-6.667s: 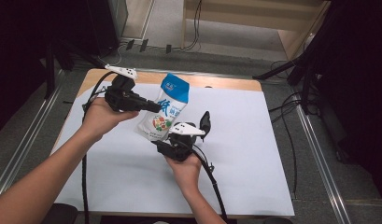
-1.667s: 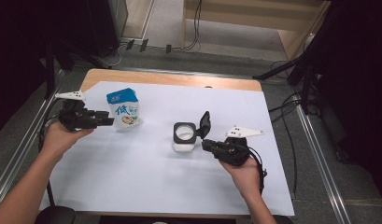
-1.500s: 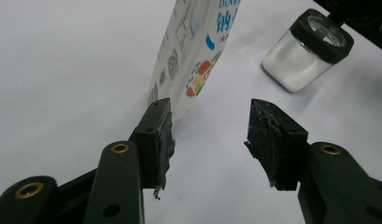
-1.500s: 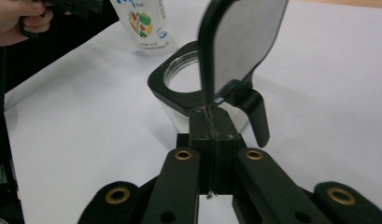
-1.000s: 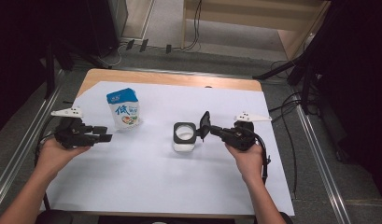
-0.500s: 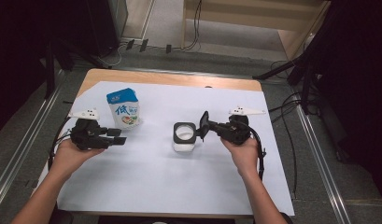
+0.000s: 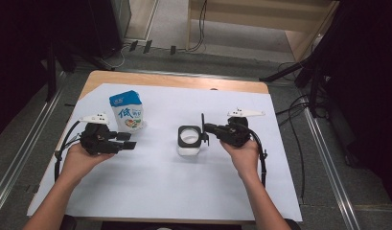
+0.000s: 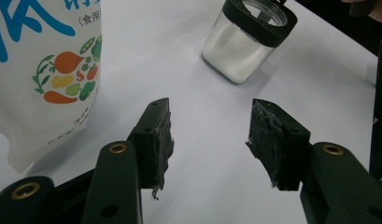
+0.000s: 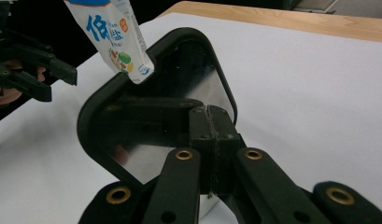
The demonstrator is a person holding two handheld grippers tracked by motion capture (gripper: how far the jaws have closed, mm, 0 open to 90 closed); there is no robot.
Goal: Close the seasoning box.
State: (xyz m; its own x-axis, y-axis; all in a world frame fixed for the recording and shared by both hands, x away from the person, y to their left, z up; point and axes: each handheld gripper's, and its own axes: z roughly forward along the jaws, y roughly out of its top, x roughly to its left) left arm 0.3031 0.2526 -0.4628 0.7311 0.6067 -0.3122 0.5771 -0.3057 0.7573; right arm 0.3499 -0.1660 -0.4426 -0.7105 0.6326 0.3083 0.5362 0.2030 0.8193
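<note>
A blue-and-white salt bag stands upright at the table's back left, also seen in the left gripper view. My left gripper is open just in front of the bag, with nothing between its pads. A clear square jar with a black collar sits mid-table, its hinged black lid standing upright. My right gripper is shut, with its tips against the lid's shiny inner face. The bag shows behind the lid.
White paper covers most of the wooden table. Cables trail from both grippers toward the near edge. Dark floor, rails and stands surround the table.
My left gripper let go of the bag and moved toward me and to the right, now open. My right gripper moved left up to the jar's upright lid.
</note>
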